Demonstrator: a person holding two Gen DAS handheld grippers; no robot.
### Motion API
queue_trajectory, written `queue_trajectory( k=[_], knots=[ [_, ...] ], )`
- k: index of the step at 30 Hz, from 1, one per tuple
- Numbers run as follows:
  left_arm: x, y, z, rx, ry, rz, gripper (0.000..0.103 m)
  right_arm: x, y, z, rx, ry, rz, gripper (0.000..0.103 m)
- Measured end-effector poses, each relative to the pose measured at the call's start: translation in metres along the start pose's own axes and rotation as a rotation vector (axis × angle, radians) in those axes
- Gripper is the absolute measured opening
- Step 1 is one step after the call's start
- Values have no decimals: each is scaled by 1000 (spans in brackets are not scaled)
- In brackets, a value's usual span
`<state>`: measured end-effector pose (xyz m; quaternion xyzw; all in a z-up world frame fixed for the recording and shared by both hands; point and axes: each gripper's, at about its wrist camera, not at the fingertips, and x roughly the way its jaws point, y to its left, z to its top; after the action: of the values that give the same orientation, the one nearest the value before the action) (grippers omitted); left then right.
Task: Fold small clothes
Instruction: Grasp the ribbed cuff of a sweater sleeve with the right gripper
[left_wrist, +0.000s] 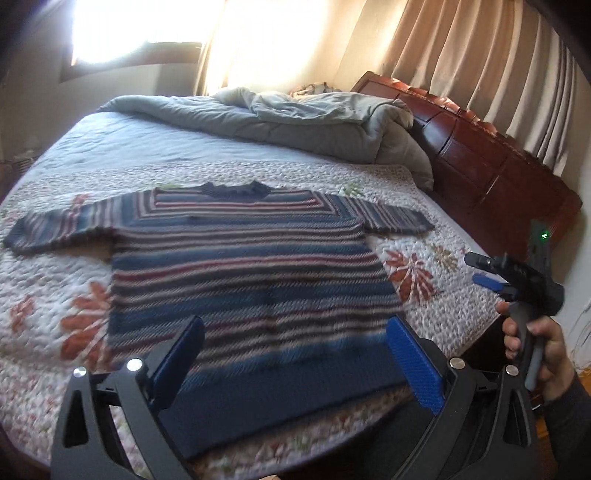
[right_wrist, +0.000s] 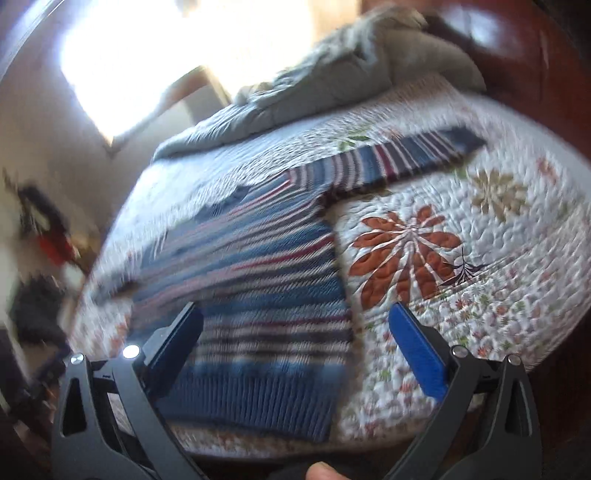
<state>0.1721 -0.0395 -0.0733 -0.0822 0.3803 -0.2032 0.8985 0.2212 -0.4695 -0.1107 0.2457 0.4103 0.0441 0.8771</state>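
L wrist view: striped sweater (left_wrist: 240, 266) laid flat on quilt (left_wrist: 424, 184), sleeves spread sideways, hem nearest; left gripper (left_wrist: 295, 354) held wide, empty, above hem.

R wrist view: right gripper (right_wrist: 295, 347) wide, empty, over sweater's right hem corner; blurred.

Sweater (left_wrist: 236, 266) on quilt (left_wrist: 424, 258), duvet (left_wrist: 295, 122) behind

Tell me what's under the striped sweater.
The striped sweater lies flat on a floral quilt that shows all around it. Anything beneath the sweater's body is covered and cannot be seen.
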Motion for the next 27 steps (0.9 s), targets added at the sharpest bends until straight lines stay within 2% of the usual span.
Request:
queue_trajectory(
  k=[3,4,5,6,7,10,13,15,17,20,27],
  knots=[
    [33,2,16,-14,-17,-66,99,26,-69,44,196,5,18,98],
    [45,0,20,-15,-17,-77,99,37,-94,61,259,1,48,97],
    [57,1,24,-21,-12,-90,99,45,-112,74,299,-3,73,87],
    [68,2,29,-23,-9,-100,99,52,-129,85,338,-12,93,68],
    [84,4,33,-33,-3,-115,99,65,-155,103,400,-18,119,64],
    [117,13,41,-75,12,-148,99,88,-206,136,530,-44,170,62],
    [148,25,40,-132,36,-148,99,106,-251,169,616,-128,170,60],
    [165,33,36,-173,50,-154,99,120,-272,184,649,-151,167,50],
    [178,40,30,-208,62,-168,99,136,-293,198,663,-173,131,45],
    [192,43,26,-218,70,-167,99,159,-315,212,686,-169,92,44],
    [202,34,34,-164,73,-171,99,189,-327,228,678,-127,38,43]
  ],
)
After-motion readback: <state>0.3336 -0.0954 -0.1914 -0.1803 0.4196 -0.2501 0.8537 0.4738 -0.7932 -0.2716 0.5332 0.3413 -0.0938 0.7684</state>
